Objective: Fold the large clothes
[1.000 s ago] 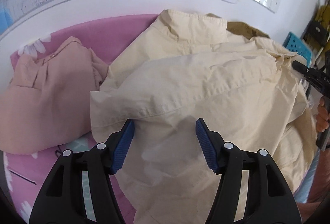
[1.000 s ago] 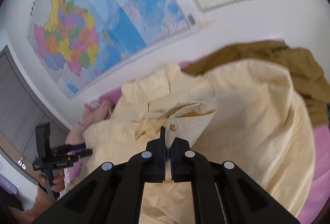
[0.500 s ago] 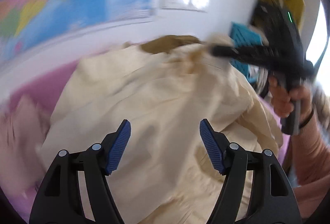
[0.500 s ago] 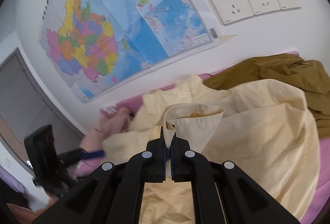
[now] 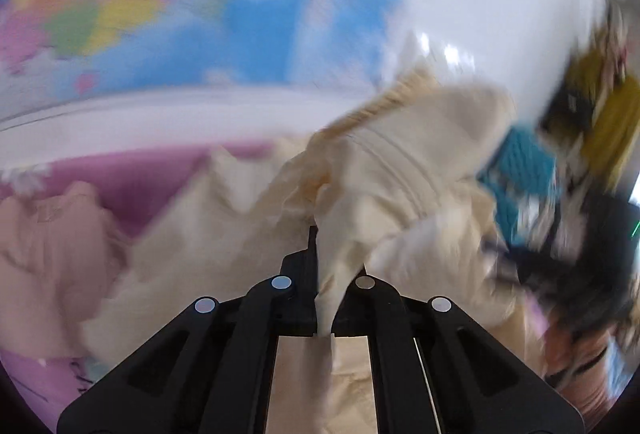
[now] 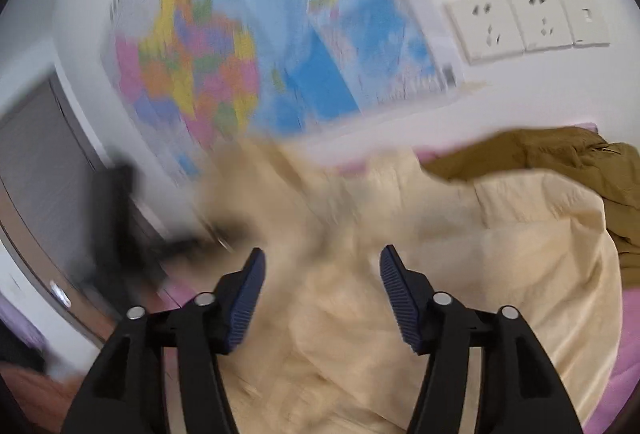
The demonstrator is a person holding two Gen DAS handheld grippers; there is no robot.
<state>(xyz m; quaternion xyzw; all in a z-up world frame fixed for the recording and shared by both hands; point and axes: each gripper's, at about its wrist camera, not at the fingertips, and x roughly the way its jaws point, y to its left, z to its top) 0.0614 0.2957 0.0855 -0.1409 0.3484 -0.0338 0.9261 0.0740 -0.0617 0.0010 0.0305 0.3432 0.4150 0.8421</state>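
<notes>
- Now the left claw (image 5: 326, 298) is pinching a bunched fold of the cream shirt (image 5: 400, 170), lying on the pink bed (image 5: 160, 174).
- The right claw (image 6: 322, 294) is opening, nothing between.
- Soft, light cloth; I'd be gripping seams.

A bed with a pink sheet (image 5: 132, 190) carries the clothes. A cream shirt (image 6: 520, 254) sprawls over the middle of it, a brown garment (image 6: 560, 154) lies at upper right against the wall, and a pale pink garment (image 5: 52, 246) sits at left.
</notes>
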